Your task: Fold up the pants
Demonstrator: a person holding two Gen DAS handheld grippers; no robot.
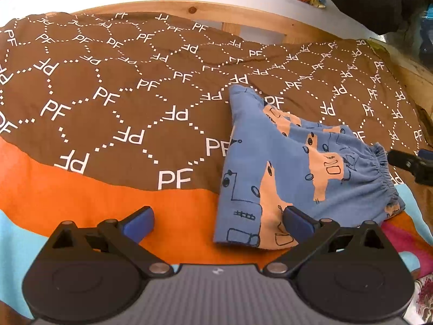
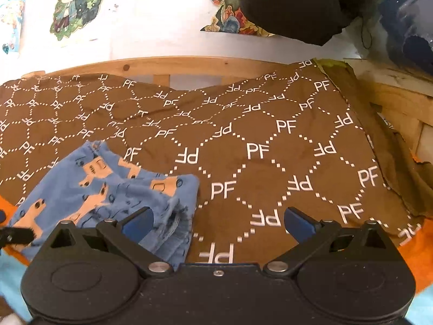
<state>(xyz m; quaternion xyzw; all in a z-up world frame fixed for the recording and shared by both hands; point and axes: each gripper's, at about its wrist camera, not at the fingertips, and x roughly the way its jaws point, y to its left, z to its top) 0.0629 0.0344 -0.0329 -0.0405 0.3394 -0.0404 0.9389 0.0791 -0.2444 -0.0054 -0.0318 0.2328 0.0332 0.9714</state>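
Observation:
The blue pants [image 1: 284,168] with peach prints lie folded in a small bundle on the brown "PF" blanket [image 1: 113,86]. The elastic waistband [image 1: 381,173] faces right. My left gripper [image 1: 216,220] is open and empty, its right finger just over the pants' near edge. The right gripper's tip shows at the far right [image 1: 411,165] of the left wrist view. In the right wrist view the pants [image 2: 108,189] lie at lower left. My right gripper [image 2: 216,220] is open and empty, its left finger over the waistband [image 2: 176,224].
An orange and light blue sheet [image 1: 81,189] lies under the blanket at the near side. A wooden bed frame [image 2: 189,65] runs along the back and right. A dark garment [image 2: 297,5] hangs at the upper right against a white wall with stickers [image 2: 73,2].

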